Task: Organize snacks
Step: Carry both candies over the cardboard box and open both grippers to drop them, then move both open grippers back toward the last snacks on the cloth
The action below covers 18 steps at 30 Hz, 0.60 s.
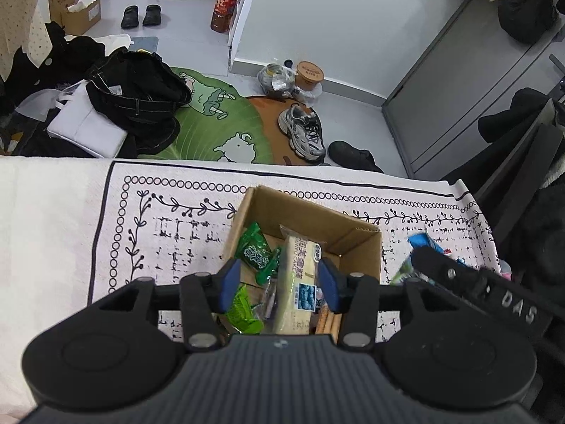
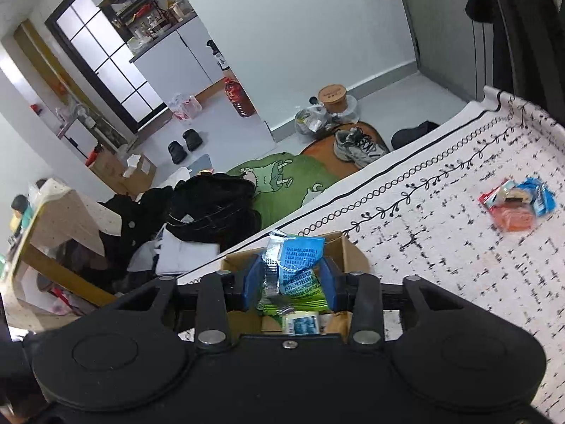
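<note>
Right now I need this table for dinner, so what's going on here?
A person with a gripper in each hand is sorting snacks into a cardboard box on the patterned tablecloth. The left gripper hangs over the box, its jaws parted around a pale cake pack that stands in it. The right gripper has a blue-and-green snack bag between its jaws above the box. A few small packets are on the cloth, not yet boxed.

Brown cardboard box (image 1: 356,236); green snack packets (image 1: 256,252); pale yellow cake bar (image 1: 296,275); blue-green packet (image 2: 300,268); white cloth (image 1: 176,233), black vine-and-ring border.
</note>
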Motion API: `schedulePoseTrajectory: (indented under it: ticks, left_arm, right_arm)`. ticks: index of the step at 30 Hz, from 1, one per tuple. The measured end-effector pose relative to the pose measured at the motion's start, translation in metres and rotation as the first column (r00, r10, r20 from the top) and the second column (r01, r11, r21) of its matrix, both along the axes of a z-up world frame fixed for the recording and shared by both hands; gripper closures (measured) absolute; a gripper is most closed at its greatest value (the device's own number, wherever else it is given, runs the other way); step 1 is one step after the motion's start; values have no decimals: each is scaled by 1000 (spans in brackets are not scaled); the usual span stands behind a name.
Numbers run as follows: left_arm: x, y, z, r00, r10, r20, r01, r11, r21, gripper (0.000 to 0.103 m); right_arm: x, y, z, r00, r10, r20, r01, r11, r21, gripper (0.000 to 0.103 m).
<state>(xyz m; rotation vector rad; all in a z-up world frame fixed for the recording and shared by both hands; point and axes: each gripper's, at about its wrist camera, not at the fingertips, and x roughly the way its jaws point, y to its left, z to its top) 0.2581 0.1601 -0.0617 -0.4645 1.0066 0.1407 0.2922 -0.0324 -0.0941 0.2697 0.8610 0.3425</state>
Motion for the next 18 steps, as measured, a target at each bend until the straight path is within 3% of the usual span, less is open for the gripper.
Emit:
schedulePoseTrajectory:
  ticks: [16,18]
  left_arm:
    - [-7,-18,15,999,-30,35,28,999,32,14]
    - [-8,-22,17,999,-39,38,38,999,32,12]
  right_arm:
    - [-23,-47,-1,998,-55,-34,52,995,-87,48]
    - [-27,-55,0,997,-66,-28,63,994,-93,43]
